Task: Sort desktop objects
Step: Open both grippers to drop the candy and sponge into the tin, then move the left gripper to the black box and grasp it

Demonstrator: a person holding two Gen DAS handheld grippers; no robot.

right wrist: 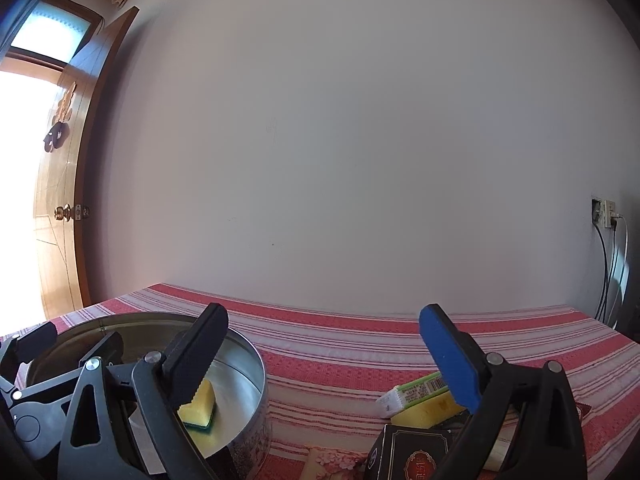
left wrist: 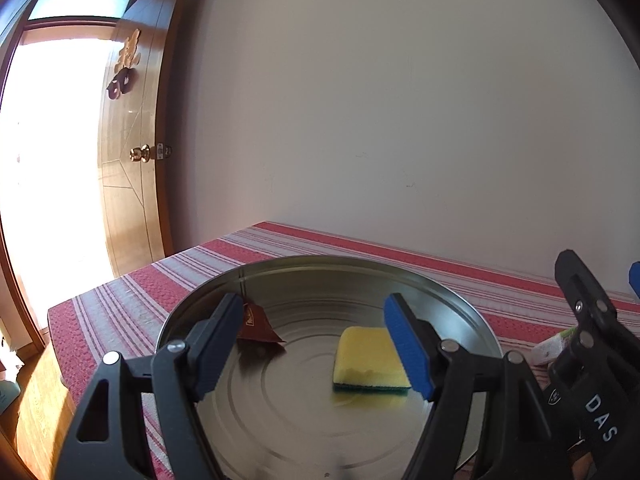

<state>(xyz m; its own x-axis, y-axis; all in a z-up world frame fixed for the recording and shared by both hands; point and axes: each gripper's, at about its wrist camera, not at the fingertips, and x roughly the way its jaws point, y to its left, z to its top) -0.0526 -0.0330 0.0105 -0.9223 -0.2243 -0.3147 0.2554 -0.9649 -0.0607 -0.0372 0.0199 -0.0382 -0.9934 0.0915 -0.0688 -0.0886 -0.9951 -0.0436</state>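
Yellow-green sponge point(left wrist: 370, 360) in silver tin point(left wrist: 460, 312) on red-and-white striped cloth point(left wrist: 160, 280).

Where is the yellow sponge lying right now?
The yellow sponge lies flat inside the round metal tin, right of the brown sachet, in the left wrist view.

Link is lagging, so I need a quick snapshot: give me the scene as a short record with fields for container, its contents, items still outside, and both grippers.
container: round metal tin, open, on the striped tablecloth
in tin: yellow-and-green sponge; brown sachet
outside tin: white-and-green packet lying on a second yellow sponge; dark box in front of them
left gripper: open, over the tin, holding nothing
right gripper: open, empty, beside the tin, near the outside items
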